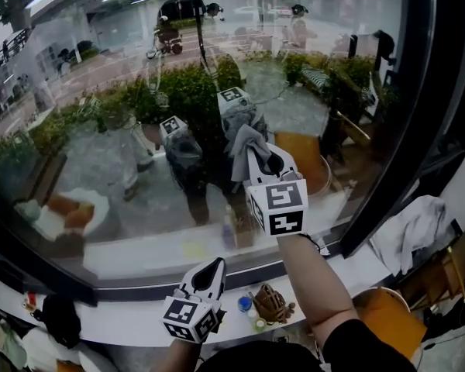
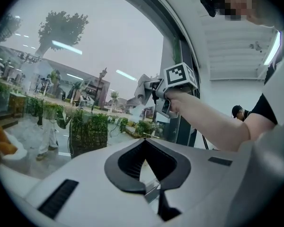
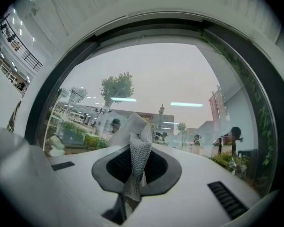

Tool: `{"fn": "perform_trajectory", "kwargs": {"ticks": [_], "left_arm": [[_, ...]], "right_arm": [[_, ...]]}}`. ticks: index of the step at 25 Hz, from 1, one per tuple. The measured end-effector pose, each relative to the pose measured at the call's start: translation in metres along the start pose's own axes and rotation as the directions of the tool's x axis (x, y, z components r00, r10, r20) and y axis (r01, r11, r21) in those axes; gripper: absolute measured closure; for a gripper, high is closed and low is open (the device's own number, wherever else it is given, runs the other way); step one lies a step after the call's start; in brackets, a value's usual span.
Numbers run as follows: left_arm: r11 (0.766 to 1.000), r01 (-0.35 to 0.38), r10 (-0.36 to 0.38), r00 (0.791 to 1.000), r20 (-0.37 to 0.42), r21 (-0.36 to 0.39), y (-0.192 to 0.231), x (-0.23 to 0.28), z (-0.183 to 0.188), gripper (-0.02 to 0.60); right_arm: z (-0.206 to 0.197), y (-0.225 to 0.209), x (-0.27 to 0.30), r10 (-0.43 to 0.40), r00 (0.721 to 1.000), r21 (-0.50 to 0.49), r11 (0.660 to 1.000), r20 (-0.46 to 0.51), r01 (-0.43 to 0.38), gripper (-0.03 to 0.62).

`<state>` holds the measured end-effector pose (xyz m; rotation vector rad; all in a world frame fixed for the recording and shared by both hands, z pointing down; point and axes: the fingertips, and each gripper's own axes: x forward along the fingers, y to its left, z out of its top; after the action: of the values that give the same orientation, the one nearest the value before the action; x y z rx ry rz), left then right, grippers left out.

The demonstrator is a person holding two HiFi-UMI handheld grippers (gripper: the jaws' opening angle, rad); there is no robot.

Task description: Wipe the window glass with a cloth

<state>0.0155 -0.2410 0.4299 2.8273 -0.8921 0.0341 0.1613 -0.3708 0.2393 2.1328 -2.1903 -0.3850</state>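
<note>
Head view: right gripper [image 1: 257, 158] raised, grey mesh cloth [image 1: 246, 144] standing upright from its tip, at or just off the large curved window glass [image 1: 101, 138]; left gripper [image 1: 215, 266] low by the white sill [image 1: 132, 320], farther off | Left gripper view: jaws pressed together, empty | Right gripper view: jaws pinch the cloth, glass dead ahead | Count: one cloth, two grippers
</note>
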Motion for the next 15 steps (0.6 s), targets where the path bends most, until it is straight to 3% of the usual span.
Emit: {"fn": "perform_trajectory", "kwargs": {"ticks": [15], "left_arm": [[0.999,0.026,-0.024,0.999,-0.045,0.024,-0.069,0.062,-0.012,0.574]], "right_arm": [[-0.049,-0.142,-0.035,-0.116,0.992,0.038,0.992,-0.044,0.118,0.553]]}}
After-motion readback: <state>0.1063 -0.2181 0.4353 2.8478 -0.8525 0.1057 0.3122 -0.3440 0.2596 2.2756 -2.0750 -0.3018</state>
